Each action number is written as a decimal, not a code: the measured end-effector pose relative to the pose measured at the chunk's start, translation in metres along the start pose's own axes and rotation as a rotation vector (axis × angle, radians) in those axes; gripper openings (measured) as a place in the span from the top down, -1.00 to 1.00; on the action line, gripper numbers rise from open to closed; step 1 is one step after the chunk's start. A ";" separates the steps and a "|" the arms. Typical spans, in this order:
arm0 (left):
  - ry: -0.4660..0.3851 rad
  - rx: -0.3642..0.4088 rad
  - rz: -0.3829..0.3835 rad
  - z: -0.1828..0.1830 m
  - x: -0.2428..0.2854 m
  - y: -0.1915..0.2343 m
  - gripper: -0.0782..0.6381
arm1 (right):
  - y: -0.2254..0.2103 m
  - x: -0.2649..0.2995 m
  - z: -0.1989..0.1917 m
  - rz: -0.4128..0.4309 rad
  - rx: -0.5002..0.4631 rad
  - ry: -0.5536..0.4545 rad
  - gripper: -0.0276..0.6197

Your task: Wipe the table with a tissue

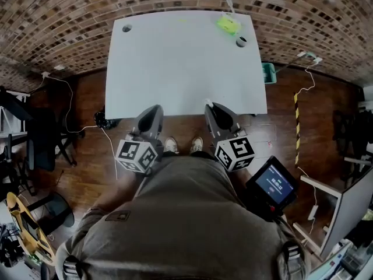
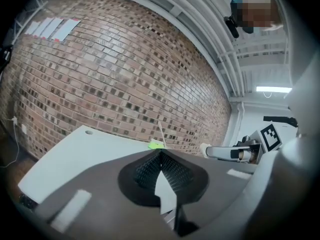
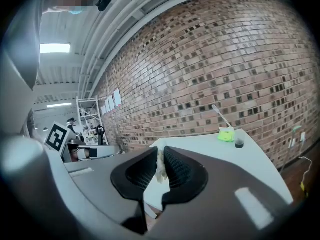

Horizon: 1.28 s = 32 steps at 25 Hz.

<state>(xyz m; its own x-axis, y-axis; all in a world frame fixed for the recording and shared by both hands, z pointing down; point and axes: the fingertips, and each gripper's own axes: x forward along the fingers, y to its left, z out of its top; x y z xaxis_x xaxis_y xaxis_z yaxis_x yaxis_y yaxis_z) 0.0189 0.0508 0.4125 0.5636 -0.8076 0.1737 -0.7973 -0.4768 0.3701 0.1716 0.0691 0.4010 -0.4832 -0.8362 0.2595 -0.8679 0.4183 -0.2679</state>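
The white table [image 1: 180, 69] lies ahead of me, its top bare over most of its surface. My right gripper [image 1: 210, 106] hovers at the table's near edge, shut on a small crumpled white tissue [image 3: 159, 170] that shows between its ribbed black pads [image 3: 177, 171]. My left gripper [image 1: 155, 109] hangs beside it at the same edge, its jaws meeting at the tips [image 2: 160, 155] with nothing between them. Each gripper view shows the other gripper: the right gripper [image 2: 227, 152] and the left gripper [image 3: 95, 151].
A small bright green object [image 1: 228, 24] with a white stick standing up sits at the table's far right, next to a dark round hole [image 1: 240, 41]. Another hole [image 1: 126, 28] is at the far left. A brick wall stands behind; cables, a green bin [image 1: 268, 72] and a screen device [image 1: 273, 183] surround the table.
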 end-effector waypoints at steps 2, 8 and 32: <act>-0.001 0.004 -0.009 0.001 -0.001 -0.001 0.78 | 0.001 0.000 0.001 -0.005 -0.002 -0.007 0.76; -0.011 0.016 -0.026 0.008 0.000 0.001 0.78 | 0.005 0.003 0.002 -0.009 -0.002 -0.020 0.76; 0.012 0.006 -0.050 0.008 0.005 0.006 0.78 | 0.009 0.013 -0.004 -0.025 0.018 -0.009 0.77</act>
<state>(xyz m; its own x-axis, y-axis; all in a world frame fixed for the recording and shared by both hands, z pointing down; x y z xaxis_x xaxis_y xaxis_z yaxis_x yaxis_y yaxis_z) 0.0156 0.0409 0.4086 0.6052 -0.7786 0.1656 -0.7693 -0.5187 0.3730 0.1575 0.0635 0.4058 -0.4601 -0.8497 0.2576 -0.8775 0.3910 -0.2778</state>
